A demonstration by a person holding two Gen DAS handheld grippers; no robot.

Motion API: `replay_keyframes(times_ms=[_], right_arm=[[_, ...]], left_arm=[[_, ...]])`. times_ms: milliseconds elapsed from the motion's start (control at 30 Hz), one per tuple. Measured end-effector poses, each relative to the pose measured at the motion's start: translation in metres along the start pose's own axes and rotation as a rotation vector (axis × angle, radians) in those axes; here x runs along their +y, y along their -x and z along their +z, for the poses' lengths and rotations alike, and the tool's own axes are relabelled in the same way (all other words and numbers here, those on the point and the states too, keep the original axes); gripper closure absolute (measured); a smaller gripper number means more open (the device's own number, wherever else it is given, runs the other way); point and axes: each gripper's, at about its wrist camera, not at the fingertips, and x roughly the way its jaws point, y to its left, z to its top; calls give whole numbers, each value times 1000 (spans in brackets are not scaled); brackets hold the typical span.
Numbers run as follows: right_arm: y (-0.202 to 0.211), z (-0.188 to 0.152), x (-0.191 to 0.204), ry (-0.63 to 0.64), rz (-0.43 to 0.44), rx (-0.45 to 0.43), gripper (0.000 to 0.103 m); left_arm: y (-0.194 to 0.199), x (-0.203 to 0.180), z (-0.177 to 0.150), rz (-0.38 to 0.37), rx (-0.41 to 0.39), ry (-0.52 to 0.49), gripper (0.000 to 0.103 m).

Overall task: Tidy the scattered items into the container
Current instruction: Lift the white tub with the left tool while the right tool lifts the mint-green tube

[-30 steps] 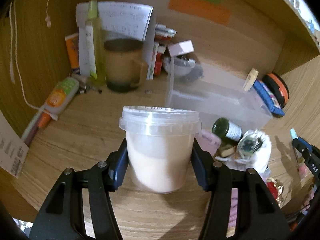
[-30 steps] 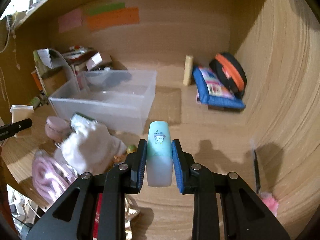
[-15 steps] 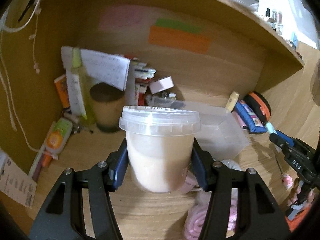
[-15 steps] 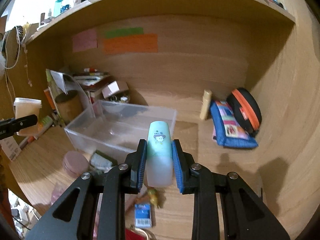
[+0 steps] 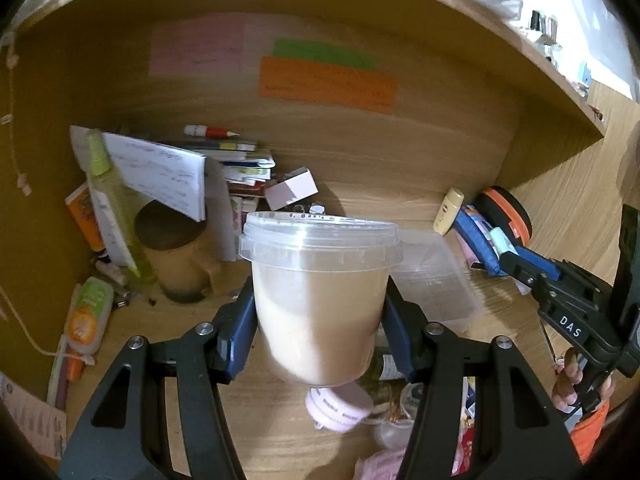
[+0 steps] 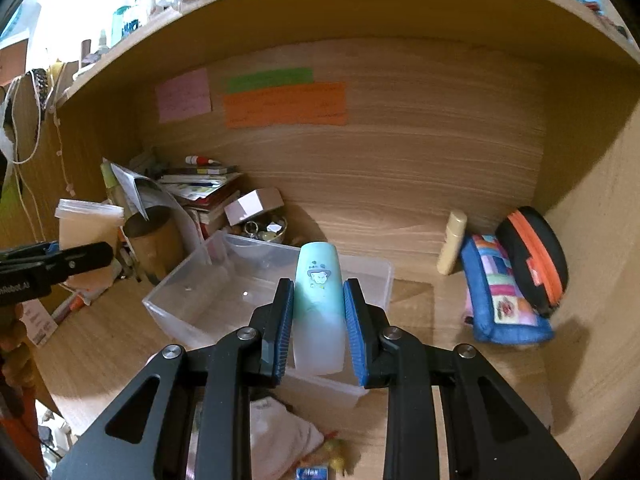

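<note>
My left gripper is shut on a clear lidded tub of pale beige powder, held upright above the desk. My right gripper is shut on a small mint-green bottle with a cartoon face, held upright just above the near rim of the clear plastic container. In the left wrist view the container sits behind and to the right of the tub, and the right gripper with the bottle hangs at the right. In the right wrist view the left gripper with the tub shows at the left edge.
Papers, books, a brown mug and a green spray bottle crowd the back left corner. A blue pouch and a black-orange case lie at the right. A pink round tin, white cloth and small items litter the front.
Both grippers have risen with their loads. The right gripper has carried the bottle forward over the container's near rim. The left gripper now sees the desk from higher up.
</note>
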Motion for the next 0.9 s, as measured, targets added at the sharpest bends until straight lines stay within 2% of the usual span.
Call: replay_keyframes(times_ms=[333,533,900], right_arm=[[-59,-4,10,37,-5,99,80],[-91,-15,-1,18,-6,168,80],[-113,-24,-2,33,-21,239,80]], left_arm=[[-70,-7,5,-21,113,-34,46],[-112,-12,-1,-31,198,-59,46],[-143,-18,-13,-60,256,-76,46]])
